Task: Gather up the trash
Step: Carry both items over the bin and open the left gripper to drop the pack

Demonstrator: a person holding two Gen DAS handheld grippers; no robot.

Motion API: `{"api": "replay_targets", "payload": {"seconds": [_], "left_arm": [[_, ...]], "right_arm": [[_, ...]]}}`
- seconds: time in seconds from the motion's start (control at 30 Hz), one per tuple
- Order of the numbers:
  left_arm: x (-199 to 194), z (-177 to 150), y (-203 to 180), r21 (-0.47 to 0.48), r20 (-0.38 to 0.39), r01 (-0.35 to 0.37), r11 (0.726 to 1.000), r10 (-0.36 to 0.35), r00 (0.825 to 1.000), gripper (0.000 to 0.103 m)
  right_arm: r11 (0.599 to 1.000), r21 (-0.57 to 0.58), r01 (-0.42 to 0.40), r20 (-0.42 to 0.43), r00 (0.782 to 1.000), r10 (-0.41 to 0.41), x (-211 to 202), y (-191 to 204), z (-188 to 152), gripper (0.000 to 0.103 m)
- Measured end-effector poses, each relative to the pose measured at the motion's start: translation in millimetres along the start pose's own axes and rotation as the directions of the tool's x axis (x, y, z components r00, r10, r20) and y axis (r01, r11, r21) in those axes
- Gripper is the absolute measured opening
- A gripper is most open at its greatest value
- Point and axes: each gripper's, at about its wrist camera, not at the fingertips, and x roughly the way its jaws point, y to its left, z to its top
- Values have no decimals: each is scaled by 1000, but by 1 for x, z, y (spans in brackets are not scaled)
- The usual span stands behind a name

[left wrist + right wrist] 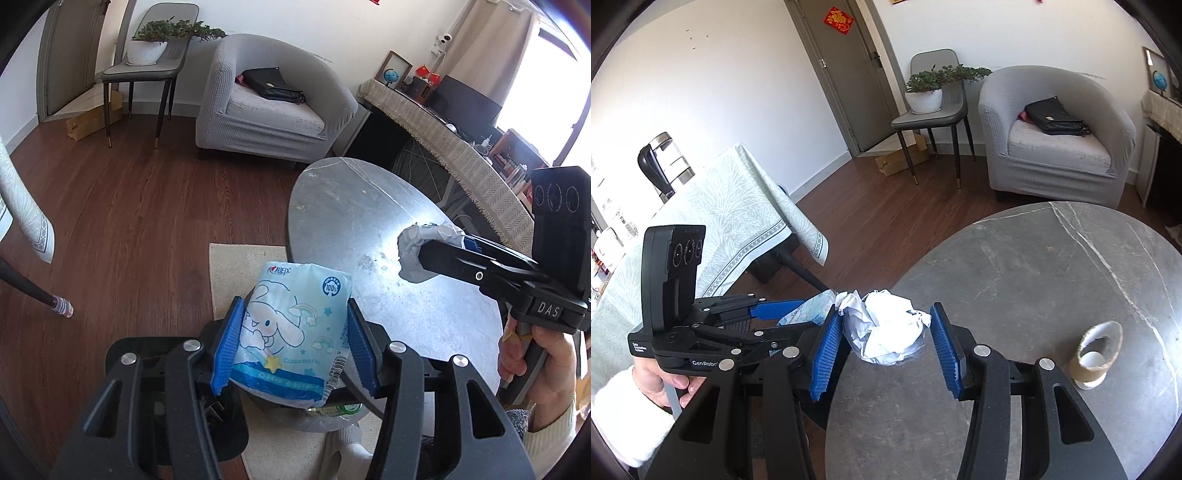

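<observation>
From the left wrist, your left gripper (293, 332) has its jaws clenched on the pale blue plastic tissue packet with the cartoon rabbit (291, 332), held just off the near edge of the round grey marble table (354, 221) above a dark bin-like shape I can't make out. From the right wrist, your right gripper (882, 343) grasps the crumpled white paper ball (886, 326) loosely above the table, while the brown cardboard roll (1095, 354) sits uncollected. You look mid-carry; next, find the bin and release both.

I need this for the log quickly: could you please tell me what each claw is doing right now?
Left claw: closed on the tissue pack.
Right claw: holding the crumpled paper, which touches both pads.
</observation>
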Motion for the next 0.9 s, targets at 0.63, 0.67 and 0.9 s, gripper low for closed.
{"api": "replay_targets", "payload": {"seconds": [0.63, 0.67, 0.9], "left_arm": [[-7, -71, 113, -160, -67, -93, 983, 83, 994, 57], [-4, -75, 121, -178, -79, -98, 979, 85, 993, 57], [16, -95, 151, -231, -155, -144, 962, 110, 982, 57]], "right_arm": [[985, -156, -71, -139, 989, 50, 85, 103, -3, 49], [984, -163, -73, -149, 988, 49, 89, 107, -4, 49], [980, -187, -71, -217, 976, 30, 118, 130, -9, 49]]}}
